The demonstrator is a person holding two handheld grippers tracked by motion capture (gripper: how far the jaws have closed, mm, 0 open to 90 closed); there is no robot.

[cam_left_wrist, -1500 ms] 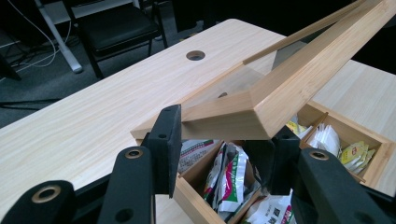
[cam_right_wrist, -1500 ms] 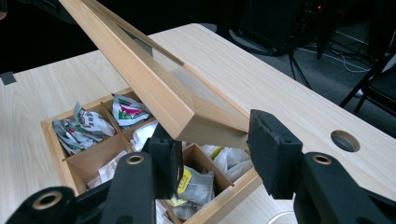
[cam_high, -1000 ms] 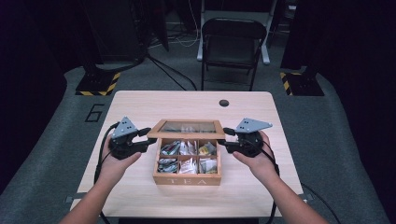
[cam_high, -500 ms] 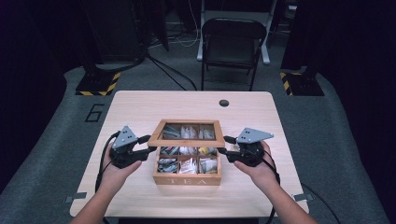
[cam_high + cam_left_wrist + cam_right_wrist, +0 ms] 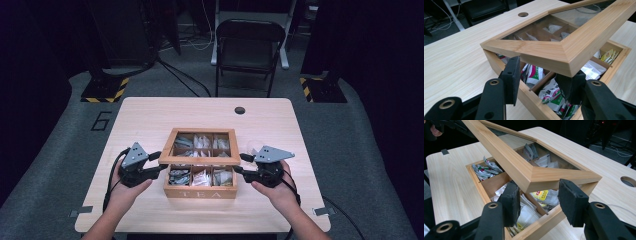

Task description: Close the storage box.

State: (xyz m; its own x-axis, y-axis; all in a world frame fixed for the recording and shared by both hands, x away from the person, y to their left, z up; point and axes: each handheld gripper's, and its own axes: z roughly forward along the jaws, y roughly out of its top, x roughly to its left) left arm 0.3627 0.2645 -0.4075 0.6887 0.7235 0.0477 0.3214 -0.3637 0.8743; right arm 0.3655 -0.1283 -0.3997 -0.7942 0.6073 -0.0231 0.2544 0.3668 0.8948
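I hold the glass lid [image 5: 202, 146] of the wooden tea box [image 5: 201, 180] by its two near corners. The box stands in the middle of the counter [image 5: 150, 112], and the lid's long axis runs left to right between my hands. My left fingers [image 5: 511, 75] grasp the lid's left corner, and my right fingers [image 5: 510, 201] grasp its right corner. The lid is tilted, with its near edge raised over the tea bags [image 5: 534, 75]. Both hands are level, one at each side, equally near.
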